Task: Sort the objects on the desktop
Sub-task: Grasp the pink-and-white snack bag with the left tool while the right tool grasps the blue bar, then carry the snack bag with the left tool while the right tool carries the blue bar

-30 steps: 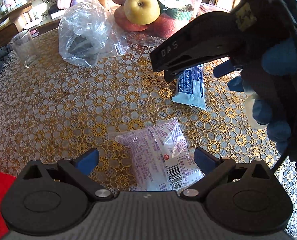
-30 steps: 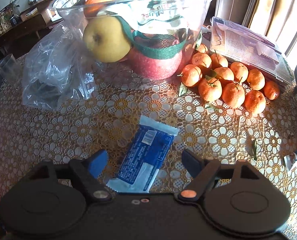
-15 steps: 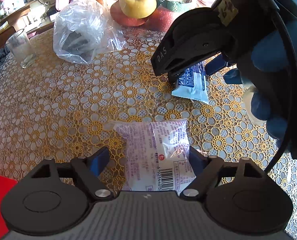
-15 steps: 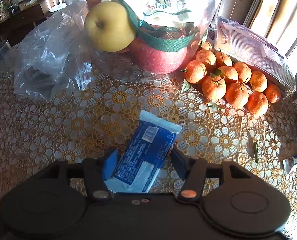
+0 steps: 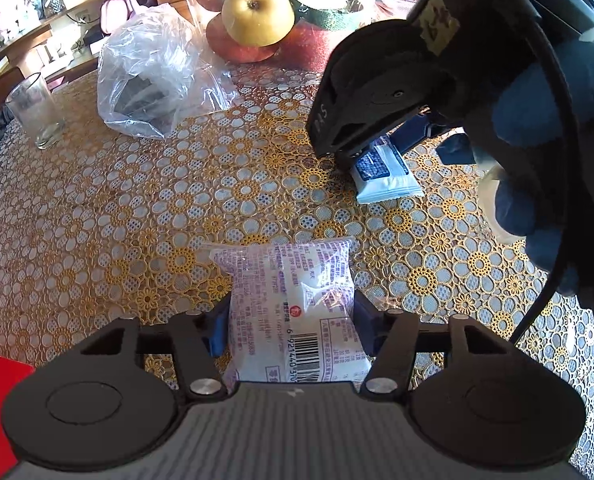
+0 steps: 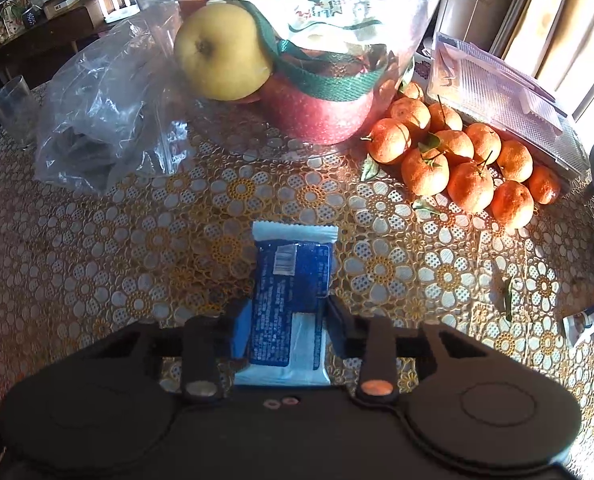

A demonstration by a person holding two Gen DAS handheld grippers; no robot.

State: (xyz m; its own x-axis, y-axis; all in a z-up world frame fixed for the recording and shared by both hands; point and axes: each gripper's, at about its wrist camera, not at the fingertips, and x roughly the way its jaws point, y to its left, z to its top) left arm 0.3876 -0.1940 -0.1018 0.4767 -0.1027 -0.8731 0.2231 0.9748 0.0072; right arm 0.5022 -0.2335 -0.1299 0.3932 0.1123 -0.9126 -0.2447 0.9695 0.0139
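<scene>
Both pairs of fingers have closed: left gripper (image 5: pixel 291 328) clenches the purple-printed white plastic packet (image 5: pixel 293 312), right gripper (image 6: pixel 285 326) the blue-and-white foil sachet (image 6: pixel 291 292), each pinned between fingers against the worktop (image 6: pixel 97 260), presumably for lifting.

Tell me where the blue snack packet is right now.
In the right wrist view, the blue snack packet lies on the floral tablecloth between the right gripper fingers, in front of the glass fruit bowl, tangerines to its right.
</scene>
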